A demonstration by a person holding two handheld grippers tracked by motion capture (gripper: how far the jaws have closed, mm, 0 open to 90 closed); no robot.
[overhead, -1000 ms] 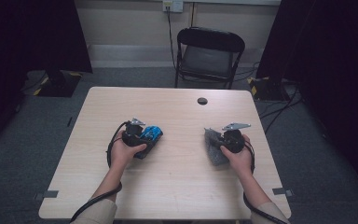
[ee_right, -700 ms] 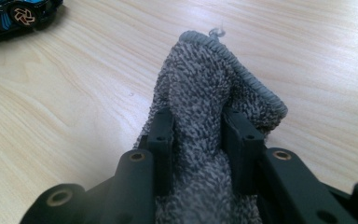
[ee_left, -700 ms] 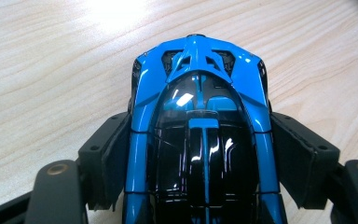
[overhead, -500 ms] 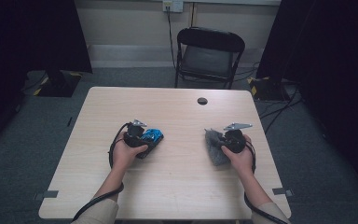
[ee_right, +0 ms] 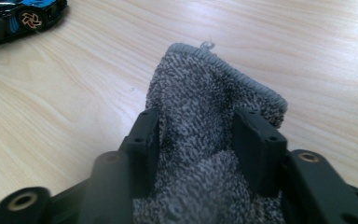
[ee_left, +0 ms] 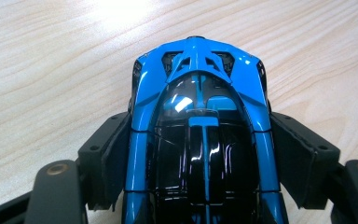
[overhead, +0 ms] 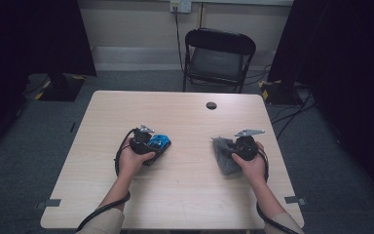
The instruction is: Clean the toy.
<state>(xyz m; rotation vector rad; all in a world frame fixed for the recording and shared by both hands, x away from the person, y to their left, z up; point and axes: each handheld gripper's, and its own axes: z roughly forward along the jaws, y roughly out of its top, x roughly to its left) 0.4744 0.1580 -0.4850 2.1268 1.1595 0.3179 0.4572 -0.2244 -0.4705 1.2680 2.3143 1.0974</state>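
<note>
My left gripper (ee_left: 198, 154) is clamped on the blue toy car (ee_left: 200, 121), jaws tight against both flanks, nose pointing away from the tool, car resting on the table (overhead: 185, 195). My right gripper (ee_right: 200, 140) has just been opening; the grey cloth (ee_right: 214, 140) sits bunched between its jaws, and I judge the pads barely press on it, so I count it as let go.

Risks: the cloth may slump out of the right jaws or drag sideways if I lift that hand now. The car's glossy body could squirt forward out of the left jaws if I squeeze harder or tilt the tool nose-down. Cable (overhead: 119, 161) looping behind my left hand could snag when I swing the car toward the cloth.

Views: the left gripper view gives pad contact on the car's sides; the high view hides that under my hand. The right gripper view shows the cloth's hemmed edge ahead of the jaws and the car's wheel off to the far left. The high view alone gives how well apart both tools are.
</note>
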